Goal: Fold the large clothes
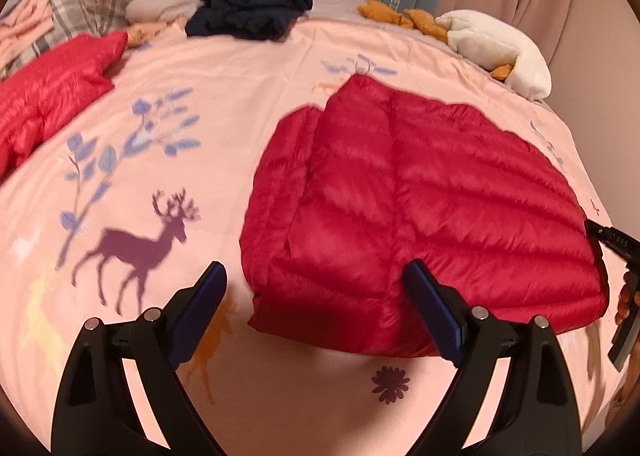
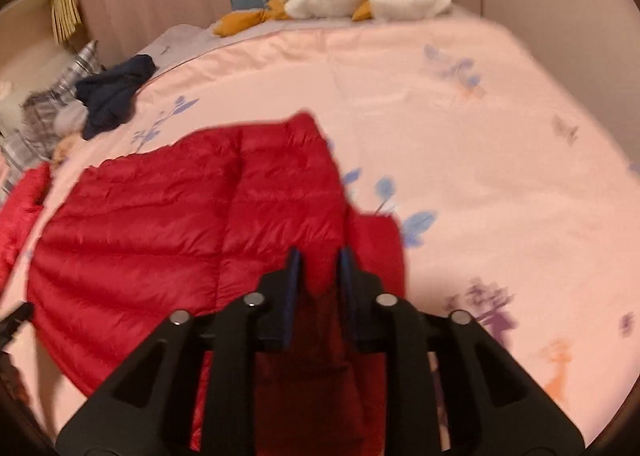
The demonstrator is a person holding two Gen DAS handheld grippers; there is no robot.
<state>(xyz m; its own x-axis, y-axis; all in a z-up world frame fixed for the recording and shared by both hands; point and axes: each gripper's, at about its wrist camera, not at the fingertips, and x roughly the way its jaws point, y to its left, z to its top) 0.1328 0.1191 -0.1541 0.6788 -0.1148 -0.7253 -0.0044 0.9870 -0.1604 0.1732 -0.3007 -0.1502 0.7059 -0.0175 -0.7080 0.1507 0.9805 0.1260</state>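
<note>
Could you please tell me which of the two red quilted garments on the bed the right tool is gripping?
The large red quilted jacket spread mid-bed; the right tool pinches its edge. The other red quilted garment lies untouched near the pillows.

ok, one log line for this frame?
stage: folding red down jacket | left gripper: open, empty | right gripper: shut on jacket edge | surface: bed

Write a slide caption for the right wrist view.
Right tongs pinch a raised edge of the red puffer jacket on the pink bedspread.
</note>
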